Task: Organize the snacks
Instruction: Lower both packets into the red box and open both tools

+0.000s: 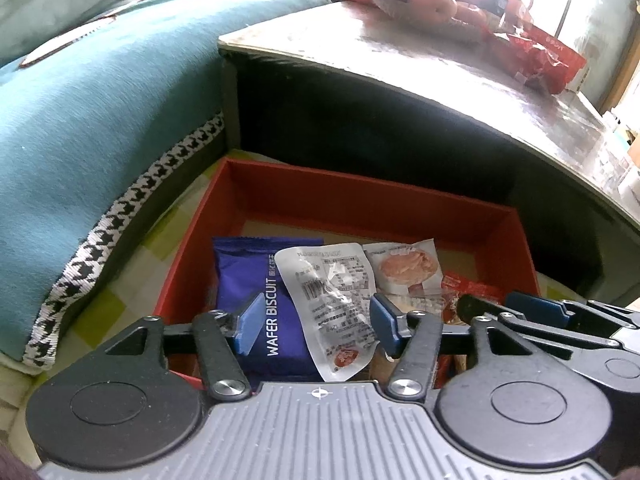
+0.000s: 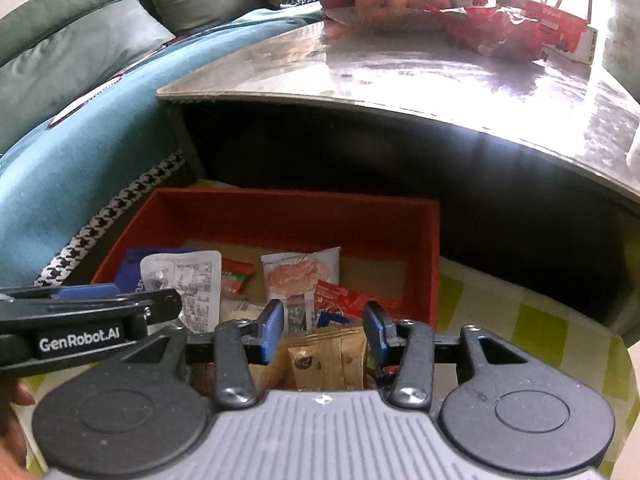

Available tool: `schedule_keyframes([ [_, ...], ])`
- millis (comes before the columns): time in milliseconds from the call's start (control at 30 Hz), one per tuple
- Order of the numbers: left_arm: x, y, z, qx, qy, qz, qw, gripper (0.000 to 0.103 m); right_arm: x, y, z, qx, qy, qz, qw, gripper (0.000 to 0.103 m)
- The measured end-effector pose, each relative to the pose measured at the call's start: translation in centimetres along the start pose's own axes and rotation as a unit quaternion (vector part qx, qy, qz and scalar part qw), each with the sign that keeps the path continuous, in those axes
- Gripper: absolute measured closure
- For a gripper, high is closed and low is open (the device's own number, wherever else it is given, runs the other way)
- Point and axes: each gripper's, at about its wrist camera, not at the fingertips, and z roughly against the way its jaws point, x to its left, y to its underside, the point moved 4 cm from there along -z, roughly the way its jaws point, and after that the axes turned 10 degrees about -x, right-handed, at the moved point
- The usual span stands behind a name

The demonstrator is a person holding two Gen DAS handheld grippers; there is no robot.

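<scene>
An open red box (image 1: 360,196) sits on the floor mat with several snack packets inside. My left gripper (image 1: 316,326) hangs open over its near left part. Between and below its blue pads lie a purple wafer biscuit packet (image 1: 248,276) and a clear printed packet (image 1: 336,300); neither pad touches them. A white packet picturing pink food (image 1: 404,268) lies behind them. My right gripper (image 2: 324,332) is slightly open over the near middle of the box (image 2: 296,200). A gold packet (image 2: 328,360) lies between its pads, with a gap on the left side.
A low table (image 1: 400,60) overhangs the far side of the box, carrying a bowl of apples (image 1: 432,0) and red packaging (image 1: 540,56). A sofa with a teal throw (image 1: 100,100) stands to the left. The two grippers sit close side by side over a green checked mat (image 2: 520,320).
</scene>
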Motion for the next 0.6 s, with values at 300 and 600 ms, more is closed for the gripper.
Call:
schedule_keyframes([
  [300, 0.4, 0.0, 1.1, -0.012, -0.007, 0.004, 0.9999, 0.030, -0.6, -0.2, 1.2, -0.006, 0.009, -0.017, 1.000, 0.055],
  [600, 0.5, 1.1, 3.2, -0.019, -0.012, 0.000, 0.9997, 0.022, 0.3, 0.8, 3.5, -0.006, 0.000, -0.021, 1.000, 0.047],
])
